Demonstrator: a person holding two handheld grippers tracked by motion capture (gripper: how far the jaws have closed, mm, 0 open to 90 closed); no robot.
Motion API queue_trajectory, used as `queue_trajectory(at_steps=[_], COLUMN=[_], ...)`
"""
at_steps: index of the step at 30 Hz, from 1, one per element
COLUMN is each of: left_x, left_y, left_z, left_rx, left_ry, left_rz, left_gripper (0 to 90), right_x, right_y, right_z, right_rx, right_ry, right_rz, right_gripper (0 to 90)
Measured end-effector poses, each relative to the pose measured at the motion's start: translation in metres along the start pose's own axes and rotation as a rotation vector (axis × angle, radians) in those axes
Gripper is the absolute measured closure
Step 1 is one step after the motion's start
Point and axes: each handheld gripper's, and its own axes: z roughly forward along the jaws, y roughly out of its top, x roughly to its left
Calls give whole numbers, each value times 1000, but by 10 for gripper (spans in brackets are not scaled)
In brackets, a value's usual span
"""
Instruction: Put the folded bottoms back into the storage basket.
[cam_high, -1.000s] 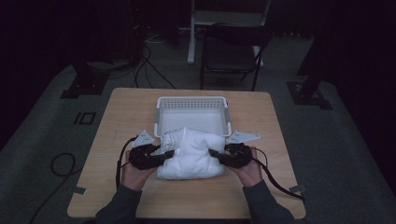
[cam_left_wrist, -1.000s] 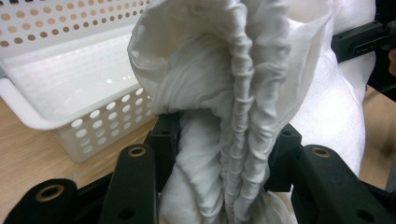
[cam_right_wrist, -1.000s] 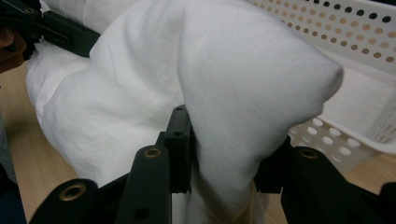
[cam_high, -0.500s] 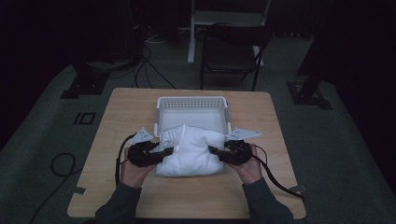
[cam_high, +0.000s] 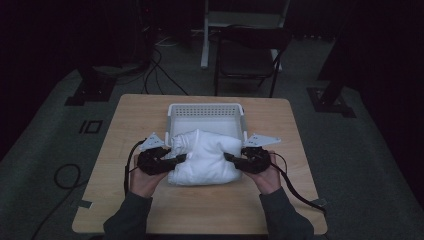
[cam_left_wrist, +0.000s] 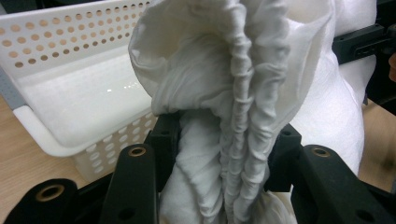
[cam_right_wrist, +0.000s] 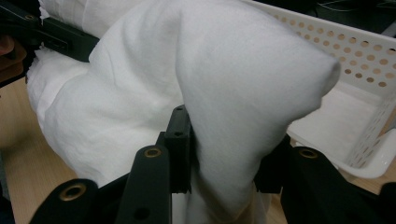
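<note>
My left gripper (cam_left_wrist: 219, 172) pinches a bunched fold of the white cloth (cam_high: 205, 157). My right gripper (cam_right_wrist: 229, 154) clamps its other end, beside the white basket (cam_high: 206, 111).

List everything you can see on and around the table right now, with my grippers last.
Cloth bundle: one, white, bunched on the table's near middle, its far edge against or over the basket's front rim.
Basket: one, white, perforated walls, on the table beyond the cloth; inside looks bare.
Table: one, light wood.
Chair: one, dark, on the floor beyond the table.
Cables: several, black, on the grey floor at far left.
Stand bases: two, dark, on the floor left and right of the table.
Left gripper: one, black, shut on the cloth's left end.
Right gripper: one, black, shut on the cloth's right end.
Hands: two, dark sleeves, at the near edge.
</note>
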Motion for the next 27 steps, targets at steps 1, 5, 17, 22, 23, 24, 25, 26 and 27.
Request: queue_trajectory(at_steps=[1, 5, 17, 22, 23, 24, 25, 26, 27], left_x=[0, 3, 6, 6, 6, 7, 7, 7, 7], left_y=[1, 3, 10, 13, 14, 15, 15, 16, 17], left_z=[0, 0, 1, 2, 3, 3, 4, 4, 5], left_rx=[-2, -1, -7, -9, -10, -11, -11, -10, -10], left_ry=[1, 1, 5, 7, 8, 9, 10, 13, 15], left_rz=[-2, -2, -5, 0, 0, -3, -3, -3, -4], left_gripper=[569, 569, 569, 570, 569, 570, 570, 570, 570], right_x=[0, -1, -5, -7, -7, -8, -9, -9, -10], right_y=[1, 4, 9, 10, 10, 10, 11, 11, 12], right_z=[0, 1, 3, 3, 3, 3, 3, 4, 4], right_rx=[-2, -6, -18, -21, -22, -23, -24, -23, -22], right_ry=[-1, -6, -10, -18, -19, -21, -21, -23, -29], right_rz=[2, 3, 16, 18, 19, 19, 21, 22, 24], right_gripper=[648, 648, 649, 649, 649, 649, 649, 649, 649])
